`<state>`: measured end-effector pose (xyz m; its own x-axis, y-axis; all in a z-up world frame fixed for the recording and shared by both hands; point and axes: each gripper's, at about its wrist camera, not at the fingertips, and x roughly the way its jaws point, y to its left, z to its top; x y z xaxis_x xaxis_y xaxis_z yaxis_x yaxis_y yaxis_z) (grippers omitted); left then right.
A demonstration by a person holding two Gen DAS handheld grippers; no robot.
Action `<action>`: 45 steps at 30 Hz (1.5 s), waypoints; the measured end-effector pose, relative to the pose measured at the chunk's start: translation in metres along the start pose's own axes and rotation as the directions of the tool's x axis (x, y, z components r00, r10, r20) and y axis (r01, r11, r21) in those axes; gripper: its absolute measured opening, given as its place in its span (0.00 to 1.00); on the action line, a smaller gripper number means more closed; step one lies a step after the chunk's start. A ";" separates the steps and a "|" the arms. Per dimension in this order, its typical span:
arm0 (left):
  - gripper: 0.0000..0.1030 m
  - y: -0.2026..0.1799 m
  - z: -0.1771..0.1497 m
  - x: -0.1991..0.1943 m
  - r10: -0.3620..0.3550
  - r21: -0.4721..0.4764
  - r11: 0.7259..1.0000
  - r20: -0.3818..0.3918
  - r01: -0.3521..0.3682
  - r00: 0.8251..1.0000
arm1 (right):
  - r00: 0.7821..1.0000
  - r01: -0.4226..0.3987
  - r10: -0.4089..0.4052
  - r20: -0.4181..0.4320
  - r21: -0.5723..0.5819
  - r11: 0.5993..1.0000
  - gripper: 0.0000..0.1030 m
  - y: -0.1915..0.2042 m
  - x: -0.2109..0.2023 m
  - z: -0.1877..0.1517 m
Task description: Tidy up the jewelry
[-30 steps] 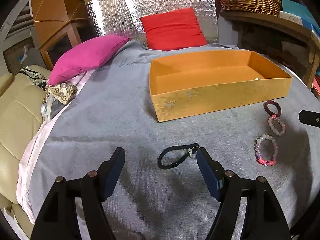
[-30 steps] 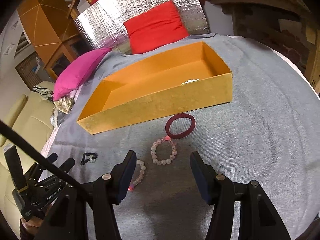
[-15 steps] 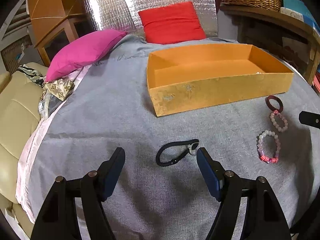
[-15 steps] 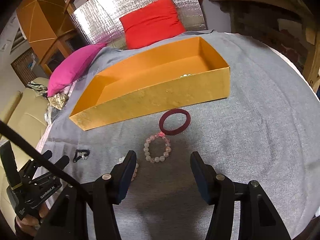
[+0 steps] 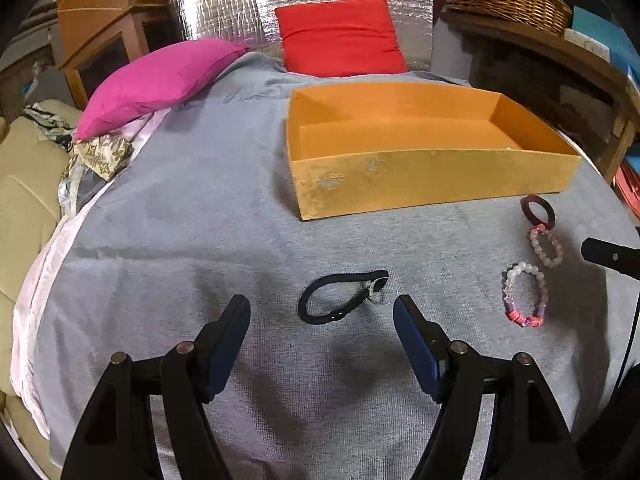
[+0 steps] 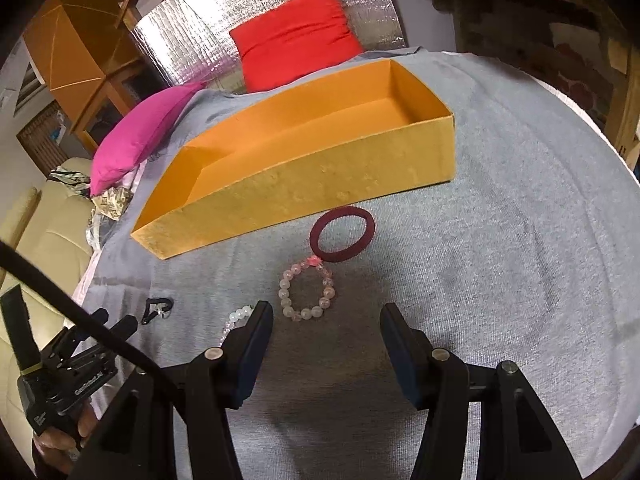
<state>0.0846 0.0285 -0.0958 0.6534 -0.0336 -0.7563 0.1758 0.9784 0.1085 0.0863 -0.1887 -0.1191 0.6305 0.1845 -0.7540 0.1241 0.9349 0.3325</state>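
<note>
A grey cloth-covered table (image 5: 160, 248) carries a long, shallow orange cardboard box (image 5: 432, 176), open at the top. In front of the box lies the jewelry. A black elastic band with a small silver charm (image 5: 340, 298) rests on the cloth just ahead of the left gripper (image 5: 322, 314), whose blue-padded fingers (image 5: 230, 326) are spread wide and hold nothing. To the right lie a dark maroon ring-shaped bangle (image 6: 343, 239), nearest the box, then a pale pink round-bead bracelet (image 6: 307, 292) touching the bangle's near edge, then a white and pink beaded bracelet (image 5: 524, 300) closest to the viewer. The right gripper (image 6: 326, 322) hovers over the cloth just short of the pale pink bracelet; its fingers (image 6: 394, 334) are closing, apart, with nothing between them. A magenta cushion (image 5: 160, 80) and a red cushion (image 5: 340, 36) sit beyond the table.
</note>
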 end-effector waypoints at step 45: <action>0.72 0.041 0.008 0.046 -0.072 -0.175 0.983 -0.133 0.048 0.989 | 0.987 0.143 -0.146 -0.063 -0.047 0.989 0.11 -0.014 0.027 0.008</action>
<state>0.1274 0.0654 -0.1209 0.5354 -0.0763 -0.8411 0.0756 0.9962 -0.0423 0.1077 -0.1995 -0.1393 0.5558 0.0645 -0.8288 0.1768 0.9650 0.1937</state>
